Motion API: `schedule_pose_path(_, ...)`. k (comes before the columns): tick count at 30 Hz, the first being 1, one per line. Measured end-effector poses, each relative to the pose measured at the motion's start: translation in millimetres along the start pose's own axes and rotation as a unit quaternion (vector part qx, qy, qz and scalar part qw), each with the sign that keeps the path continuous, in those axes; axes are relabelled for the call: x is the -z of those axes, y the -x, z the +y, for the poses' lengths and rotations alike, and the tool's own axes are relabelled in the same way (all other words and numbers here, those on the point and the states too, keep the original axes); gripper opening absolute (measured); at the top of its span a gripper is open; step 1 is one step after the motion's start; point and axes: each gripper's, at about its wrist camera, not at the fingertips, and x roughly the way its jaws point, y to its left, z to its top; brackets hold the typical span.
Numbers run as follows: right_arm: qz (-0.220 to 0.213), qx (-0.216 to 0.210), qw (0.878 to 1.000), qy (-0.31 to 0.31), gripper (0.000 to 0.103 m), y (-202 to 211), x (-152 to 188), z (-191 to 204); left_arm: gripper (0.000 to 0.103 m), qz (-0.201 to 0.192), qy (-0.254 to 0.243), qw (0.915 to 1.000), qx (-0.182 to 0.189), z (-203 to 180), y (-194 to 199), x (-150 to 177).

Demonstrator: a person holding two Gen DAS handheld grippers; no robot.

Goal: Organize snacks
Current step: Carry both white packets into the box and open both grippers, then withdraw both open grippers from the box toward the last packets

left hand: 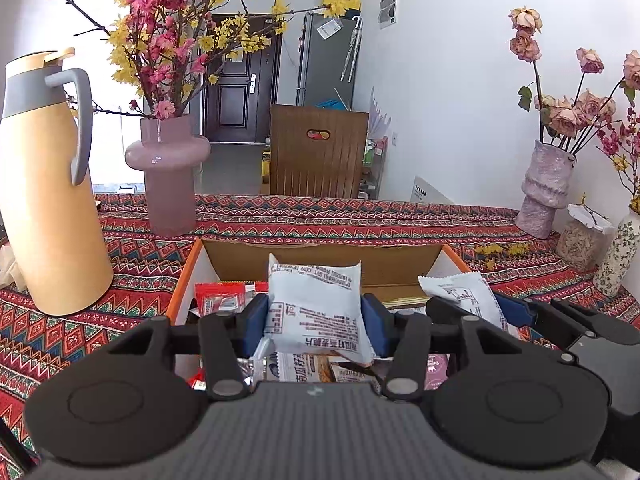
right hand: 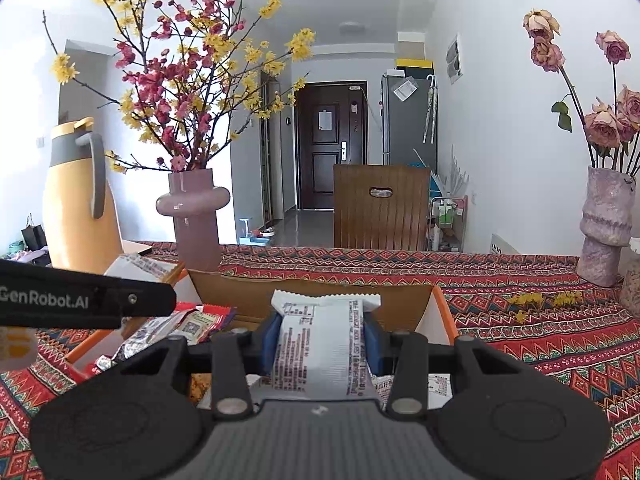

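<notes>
A cardboard box with orange edges (left hand: pixel 320 254) sits on the patterned tablecloth and holds several snack packets, among them a red packet (left hand: pixel 220 298). My left gripper (left hand: pixel 316 322) is shut on a white snack packet (left hand: pixel 316 304) and holds it upright over the box. The right gripper (left hand: pixel 472 308) shows at the right of this view, shut on another white packet (left hand: pixel 460 292). In the right wrist view my right gripper (right hand: pixel 322 344) is shut on that white packet (right hand: pixel 320 344) above the box (right hand: pixel 312 292). The left gripper's body (right hand: pixel 80 300) crosses the left side.
A yellow thermos jug (left hand: pixel 48 200) stands left of the box. A pink vase with blossom branches (left hand: pixel 168 168) stands behind it. A rough pink vase of dried roses (left hand: pixel 546 188), a jar (left hand: pixel 584 236) and a floral vase (left hand: pixel 618 248) stand at the right. A wooden chair (left hand: pixel 318 148) is behind the table.
</notes>
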Motion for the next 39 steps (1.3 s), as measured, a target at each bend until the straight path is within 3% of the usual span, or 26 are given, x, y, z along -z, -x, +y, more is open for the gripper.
schedule_pose_path(6, 0.021, 0.003, 1.0, -0.009, 0.045, -18.6, 4.2, -5.6, 0.055, 0.017, 0.002, 0.9998, -0.008, 2.5, -24.6, -1.8)
schedule_pose_path(8, 0.022, 0.005, 1.0, -0.012, 0.056, -20.1, 4.8, -7.1, 0.059, 0.019, 0.004, 0.9998, -0.006, 3.7, -27.3, -2.0)
schedule_pose_path(10, 0.021, 0.008, 1.0, -0.012, 0.08, -19.7, 5.5, -7.4, 0.072, 0.016, 0.008, 0.9998, -0.011, 5.6, -26.4, -1.8)
schedule_pose_path(16, 0.011, 0.013, 1.0, -0.01, 0.103, -8.9, 4.4, -5.0, 0.099, -0.005, 0.019, 0.9995, -0.024, 12.9, -10.8, -3.3)
schedule_pose_path(25, 0.024, -0.003, 1.0, -0.002, 0.103, 21.5, 13.6, 10.1, 0.103, -0.005, 0.028, 0.9991, -0.033, 31.2, 17.5, 7.7)
schedule_pose_path(39, 0.103, -0.039, 0.994, 0.026, 0.103, 30.8, 52.2, 57.4, 0.103, 0.031, 0.046, 0.9972, -0.05, 71.4, 42.7, 45.8)
